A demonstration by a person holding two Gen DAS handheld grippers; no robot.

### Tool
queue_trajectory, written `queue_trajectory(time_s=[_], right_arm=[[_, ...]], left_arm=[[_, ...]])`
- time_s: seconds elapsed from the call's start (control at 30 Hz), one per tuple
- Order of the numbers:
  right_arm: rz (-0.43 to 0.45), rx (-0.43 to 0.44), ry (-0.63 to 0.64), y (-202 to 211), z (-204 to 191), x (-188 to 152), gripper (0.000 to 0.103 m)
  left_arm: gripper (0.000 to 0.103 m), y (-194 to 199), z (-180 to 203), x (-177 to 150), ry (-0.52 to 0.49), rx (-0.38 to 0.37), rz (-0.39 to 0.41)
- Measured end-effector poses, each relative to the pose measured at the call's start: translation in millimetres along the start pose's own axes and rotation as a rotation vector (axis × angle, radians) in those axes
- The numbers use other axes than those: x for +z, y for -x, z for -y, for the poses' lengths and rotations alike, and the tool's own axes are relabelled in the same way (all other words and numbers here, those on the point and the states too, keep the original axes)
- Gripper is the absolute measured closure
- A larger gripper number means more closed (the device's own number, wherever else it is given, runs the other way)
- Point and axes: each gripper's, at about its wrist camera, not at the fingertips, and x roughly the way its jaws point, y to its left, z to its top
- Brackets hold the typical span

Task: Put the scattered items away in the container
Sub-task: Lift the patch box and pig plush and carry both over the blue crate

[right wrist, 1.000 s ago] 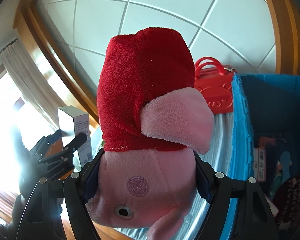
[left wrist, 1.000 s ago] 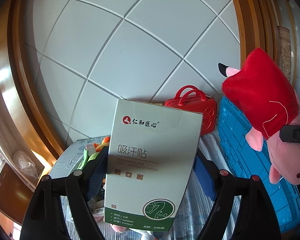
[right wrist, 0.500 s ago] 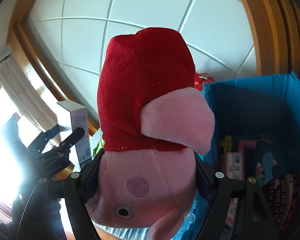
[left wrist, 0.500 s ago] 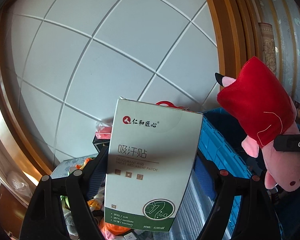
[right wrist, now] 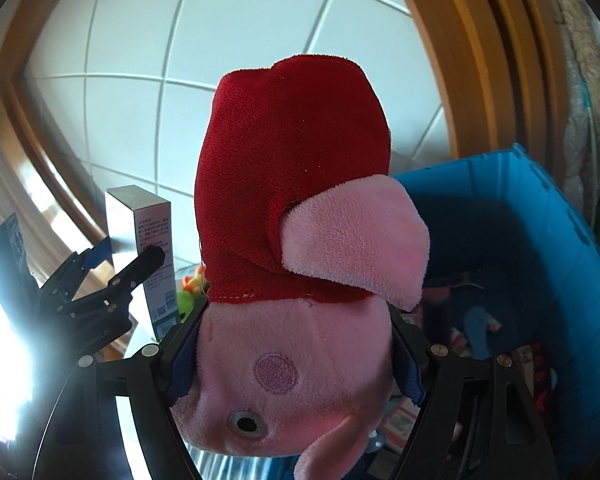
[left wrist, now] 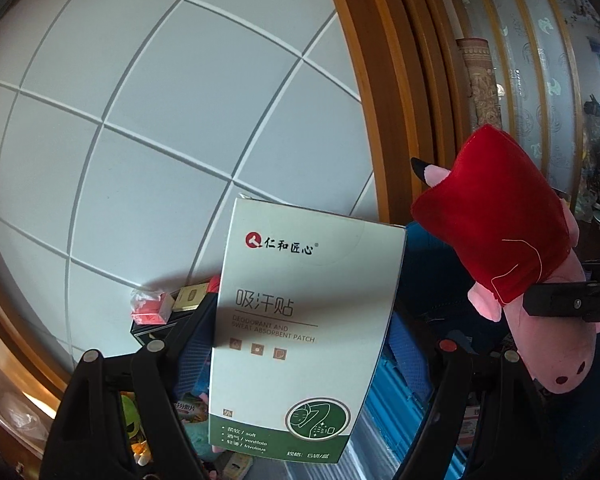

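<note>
Wall (left wrist: pixel 172 128) white-tiled (wood-framed); left jaws clamp box (left wrist: pixel 300 332), right jaws clamp plush pig (right wrist: pixel 296 300), beside blue bin (right wrist: pixel 560 248).

Fuzzy plush pig (right wrist: pixel 296 364), smooth cardboard box (left wrist: pixel 300 320); ribbed plastic crate (right wrist: pixel 572 240)

left gripper (left wrist: pixel 300 344): clamped, raised | right gripper (right wrist: pixel 296 356): clamped, raised

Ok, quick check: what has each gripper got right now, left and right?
Left gripper: closed on the white and green box, held upright.
Right gripper: closed on the pink plush pig in a red dress, beside the blue bin.
</note>
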Motion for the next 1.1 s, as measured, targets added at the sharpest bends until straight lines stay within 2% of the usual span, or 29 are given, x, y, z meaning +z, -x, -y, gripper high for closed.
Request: queue_trajectory(time_s=[0.23, 0.5, 0.87, 1.1], right_arm=[[0.029, -0.059, -0.064, 21.8, 42.7, 2.8, 0.024], [0.048, -0.138, -0.095, 39.9, 79.3, 6.1, 0.024], [0.034, -0.237, -0.175, 41.3, 135.2, -0.2, 0.024], [0.017, -0.266, -0.202, 33.5, 151.7, -2.6, 0.024]], left_arm=[[0.023, -15.6, 45.3, 31.5, -0.021, -0.096, 0.006], [0.023, -52.3, 95.6, 56.3, -0.055, -0.183, -0.014], [0.023, -87.2, 139.1, 66.2, -0.111, -0.241, -0.033], [0.023, -102.9, 145.5, 65.8, -0.121, -0.254, -0.051]])
